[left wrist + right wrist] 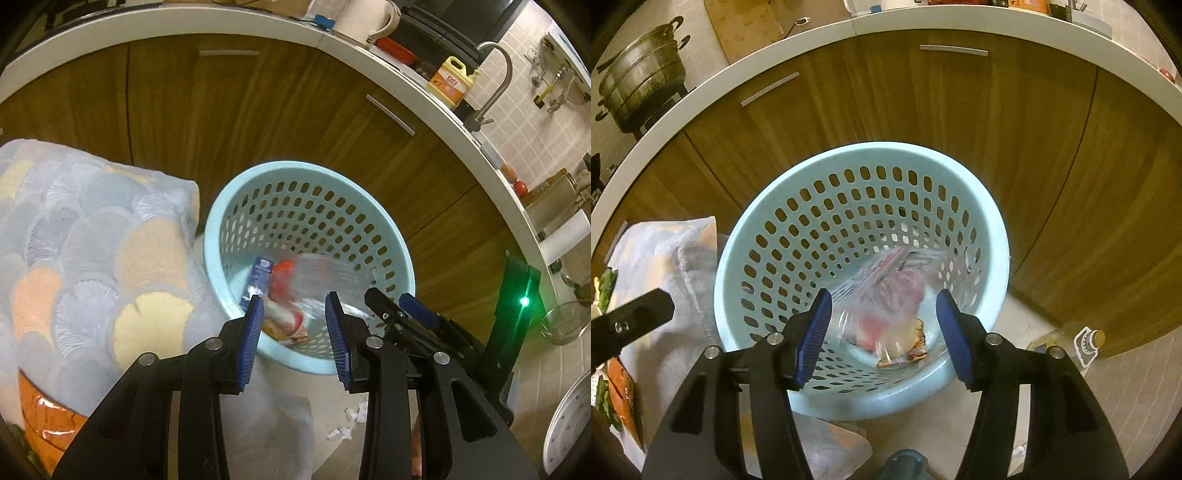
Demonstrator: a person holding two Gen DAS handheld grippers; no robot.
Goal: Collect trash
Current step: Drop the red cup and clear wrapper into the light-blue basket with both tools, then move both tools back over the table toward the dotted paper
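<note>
Right gripper (882,332) and left gripper (295,332) are both hanging with jaws spread, holding nothing, above the pale blue perforated plastic basket (798,184). A blurred clear plastic wrapper (886,291) is lying inside, toward the basket's near wall.

Risk: crumpled white paper scraps (349,421) are lying outside it on the floor and getting overlooked; light wrapper drifting out.

Writing: none legible; yellow detergent jug (448,79) label unreadable.

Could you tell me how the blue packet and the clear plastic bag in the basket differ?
The blue packet is small, opaque and stands against the wall of the basket; the clear plastic bag is larger, see-through and motion-blurred. Both are inside the basket, below the open left gripper and right gripper.
</note>
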